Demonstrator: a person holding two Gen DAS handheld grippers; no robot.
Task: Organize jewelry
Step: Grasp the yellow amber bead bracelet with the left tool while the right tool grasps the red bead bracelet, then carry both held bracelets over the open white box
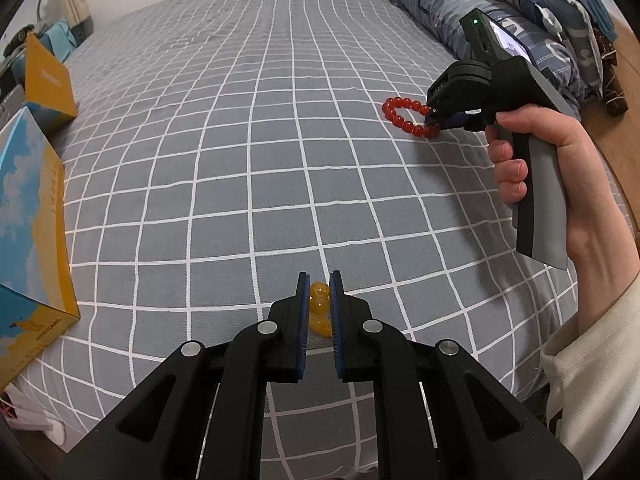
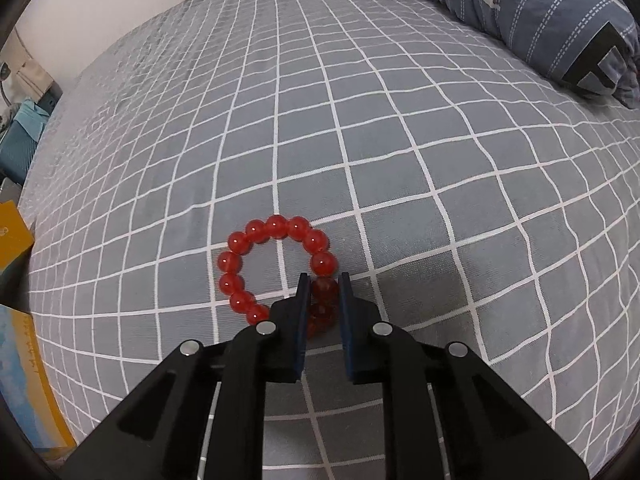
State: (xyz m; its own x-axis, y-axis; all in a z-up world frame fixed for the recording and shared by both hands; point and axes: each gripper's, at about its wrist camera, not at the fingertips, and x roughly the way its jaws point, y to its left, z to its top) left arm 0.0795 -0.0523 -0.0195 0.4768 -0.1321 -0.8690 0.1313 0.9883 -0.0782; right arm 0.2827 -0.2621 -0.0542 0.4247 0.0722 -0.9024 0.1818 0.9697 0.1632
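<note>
My left gripper (image 1: pixel 319 280) is shut on a yellow bead bracelet (image 1: pixel 319 300); only a few amber beads show between its blue pads, just above the grey checked bed sheet (image 1: pixel 224 152). A red bead bracelet (image 2: pixel 256 268) lies in a ring on the sheet. My right gripper (image 2: pixel 324 278) has its jaws around the beads on the ring's near right side, with a small gap still showing beside them. In the left wrist view the right gripper (image 1: pixel 434 114) sits at the red bracelet's (image 1: pixel 400 114) right end, held by a hand.
Blue-and-yellow boxes (image 1: pixel 28 216) stand at the bed's left edge, with another yellow box (image 1: pixel 48 76) behind. A striped blue pillow (image 2: pixel 552 20) and piled bedding lie along the far right. A wooden floor shows beyond the right edge.
</note>
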